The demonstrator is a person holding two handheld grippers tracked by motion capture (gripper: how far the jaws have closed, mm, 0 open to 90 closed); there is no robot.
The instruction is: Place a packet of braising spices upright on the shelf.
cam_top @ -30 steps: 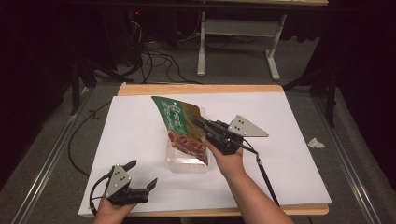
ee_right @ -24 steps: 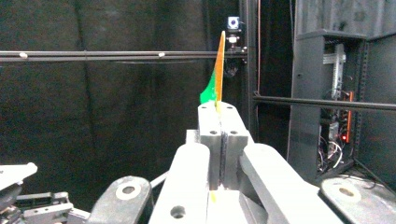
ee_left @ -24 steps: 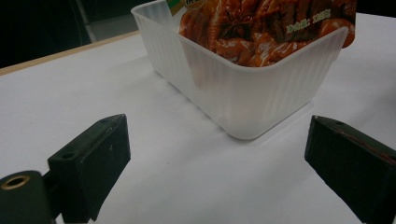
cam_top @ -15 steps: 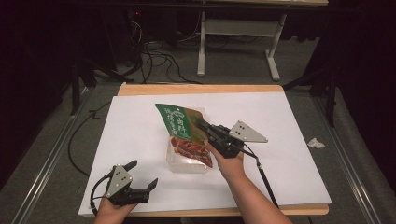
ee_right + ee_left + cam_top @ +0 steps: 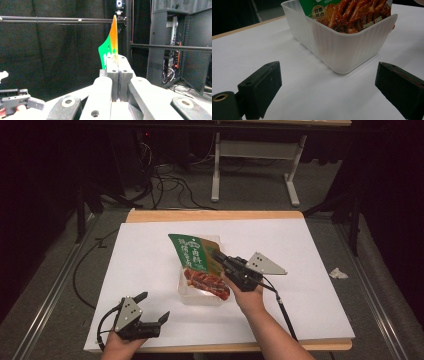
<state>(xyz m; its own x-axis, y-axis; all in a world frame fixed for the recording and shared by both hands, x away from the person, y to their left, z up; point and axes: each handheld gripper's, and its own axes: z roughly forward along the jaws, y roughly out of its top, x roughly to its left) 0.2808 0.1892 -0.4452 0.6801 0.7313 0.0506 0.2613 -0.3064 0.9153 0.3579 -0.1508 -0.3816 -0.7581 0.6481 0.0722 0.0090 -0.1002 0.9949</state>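
A green packet (image 5: 192, 254) picturing red-brown meat stands tilted, its lower end inside a clear ribbed plastic container (image 5: 196, 296) at the middle of the white sheet. My right gripper (image 5: 217, 255) is shut on the packet's right edge; in the right gripper view the jaws (image 5: 117, 63) meet flat on the green and orange packet (image 5: 110, 42). My left gripper (image 5: 154, 306) lies open near the front left edge, nothing between its fingers. In the left gripper view the container (image 5: 342, 50) stands just beyond the open gripper (image 5: 329, 83), with the packet (image 5: 352, 12) inside it.
The white sheet (image 5: 310, 245) covers a wooden table. A crumpled paper scrap (image 5: 338, 273) lies at the right. Cables (image 5: 165, 185) and a white desk frame (image 5: 255, 150) are on the floor beyond the far edge. Metal rails run along both sides.
The packet and my right gripper have come down a little, setting the packet's lower end deeper into the container. The left gripper has stayed put.
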